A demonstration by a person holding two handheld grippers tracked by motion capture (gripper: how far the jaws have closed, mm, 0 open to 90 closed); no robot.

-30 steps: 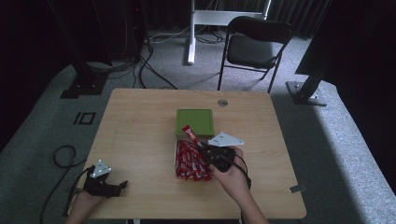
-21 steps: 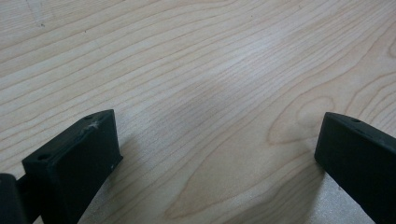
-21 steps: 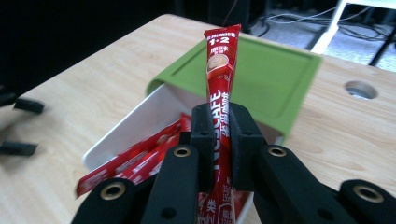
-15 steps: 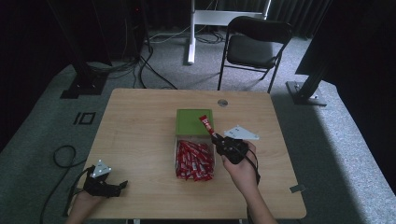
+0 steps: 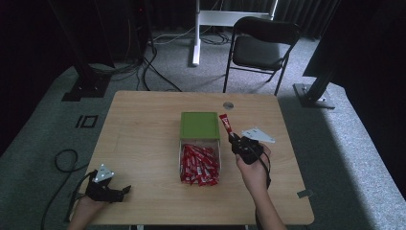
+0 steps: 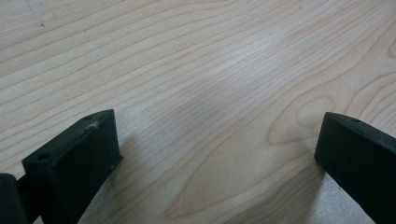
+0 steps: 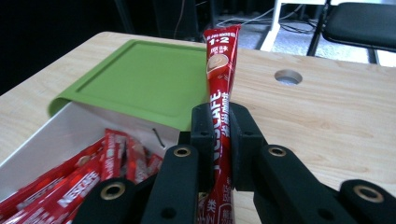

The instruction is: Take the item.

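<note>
A white box (image 5: 181,158) (image 7: 60,128) at the table's middle holds several red coffee sticks (image 5: 198,164) (image 7: 70,186). Its green lid (image 5: 199,125) (image 7: 140,81) lies over the far end. My right gripper (image 5: 233,137) (image 7: 219,135) is shut on one red stick (image 5: 226,124) (image 7: 221,84), held upright just right of the box, above the table. My left gripper (image 5: 125,190) (image 6: 217,144) rests open near the front left corner, bare wood between its jaws.
The wooden table (image 5: 143,139) has a round cable hole (image 5: 228,105) (image 7: 288,76) near its far edge. A black chair (image 5: 261,48) stands behind the table, and cables (image 5: 62,160) trail on the floor at left.
My right gripper lifted a red stick out of the box and carried it right and away from the person. The left gripper stayed still.
</note>
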